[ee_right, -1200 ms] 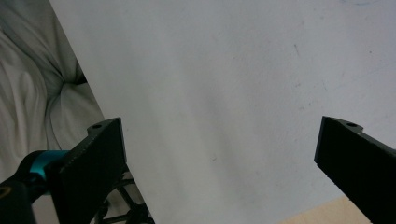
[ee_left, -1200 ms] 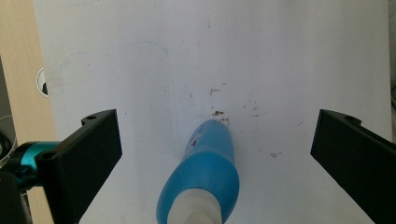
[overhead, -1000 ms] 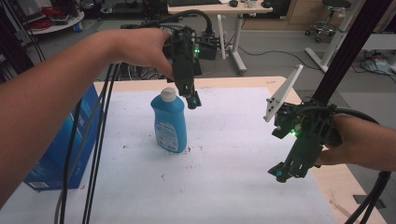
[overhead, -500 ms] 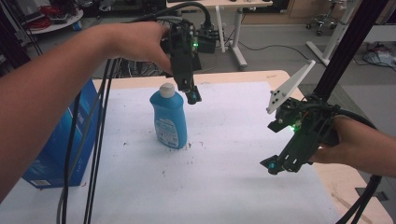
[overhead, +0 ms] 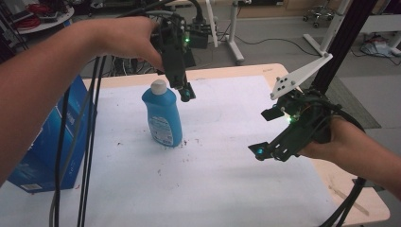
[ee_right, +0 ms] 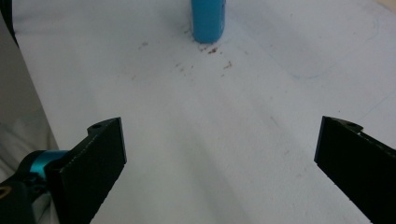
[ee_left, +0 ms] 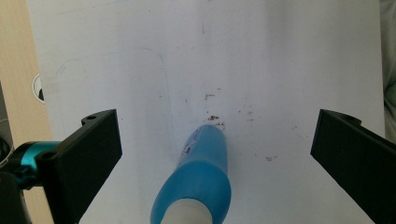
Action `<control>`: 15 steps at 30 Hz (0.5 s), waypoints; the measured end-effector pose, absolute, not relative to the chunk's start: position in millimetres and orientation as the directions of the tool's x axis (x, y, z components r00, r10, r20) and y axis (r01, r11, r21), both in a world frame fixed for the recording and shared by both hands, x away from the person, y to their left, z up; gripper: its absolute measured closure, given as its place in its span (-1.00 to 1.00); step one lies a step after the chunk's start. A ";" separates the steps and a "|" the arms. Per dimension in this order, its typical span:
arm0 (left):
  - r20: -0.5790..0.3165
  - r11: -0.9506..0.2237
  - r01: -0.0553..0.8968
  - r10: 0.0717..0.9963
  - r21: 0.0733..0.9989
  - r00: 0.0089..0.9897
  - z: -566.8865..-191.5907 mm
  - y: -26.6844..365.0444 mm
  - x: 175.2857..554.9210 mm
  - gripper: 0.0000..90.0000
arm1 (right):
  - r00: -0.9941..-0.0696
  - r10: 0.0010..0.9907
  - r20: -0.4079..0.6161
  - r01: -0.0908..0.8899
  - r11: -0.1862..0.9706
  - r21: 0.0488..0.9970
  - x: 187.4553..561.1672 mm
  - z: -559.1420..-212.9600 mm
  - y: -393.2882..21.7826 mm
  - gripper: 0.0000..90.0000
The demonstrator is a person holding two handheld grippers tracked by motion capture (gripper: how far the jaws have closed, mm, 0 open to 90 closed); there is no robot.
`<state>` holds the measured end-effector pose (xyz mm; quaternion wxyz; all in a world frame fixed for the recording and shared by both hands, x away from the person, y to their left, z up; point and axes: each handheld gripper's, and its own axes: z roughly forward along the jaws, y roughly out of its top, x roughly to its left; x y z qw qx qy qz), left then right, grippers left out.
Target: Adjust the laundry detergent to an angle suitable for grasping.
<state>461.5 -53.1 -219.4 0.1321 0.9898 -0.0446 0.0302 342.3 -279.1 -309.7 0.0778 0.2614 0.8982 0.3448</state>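
Blue bottle (overhead: 162, 117), white cap, stands upright on your tabletop (overhead: 227, 179); your left gripper (overhead: 185, 92) and right gripper (overhead: 265, 152) fingers both spread.

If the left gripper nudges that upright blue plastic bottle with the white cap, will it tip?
Probably: the blue plastic bottle stands tall on a narrow base. Its smooth sides may slip between the open left gripper jaws.

The blue bottle (overhead: 163, 116) looks like smooth, shiny plastic, with a white plastic cap. The bench (overhead: 227, 71) is pale wood, covered by a sheet of white matt paper (overhead: 222, 170) with small brown specks. The jaws of both grippers are black, dull plastic.
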 end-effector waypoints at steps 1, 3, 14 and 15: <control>0.070 -0.961 -0.094 -0.079 0.259 0.994 -219.3 -53.1 461.3 -0.96 | -0.847 0.531 0.042 0.416 0.610 0.675 342.1 -311.2 -279.7 -0.97; 0.072 -0.962 -0.097 -0.081 0.256 0.994 -219.3 -53.1 461.5 -0.96 | -0.839 0.542 0.050 0.414 0.576 0.705 341.8 -313.9 -280.4 -0.97; 0.076 -0.961 -0.098 -0.081 0.259 0.994 -217.1 -51.8 459.1 -0.96 | -0.804 0.589 0.081 0.402 0.438 0.804 340.2 -331.0 -276.1 -0.97; 0.077 -0.960 -0.097 -0.080 0.261 0.994 -216.8 -51.5 458.9 -0.96 | -0.802 0.590 0.087 0.405 0.431 0.807 340.0 -332.6 -274.9 -0.97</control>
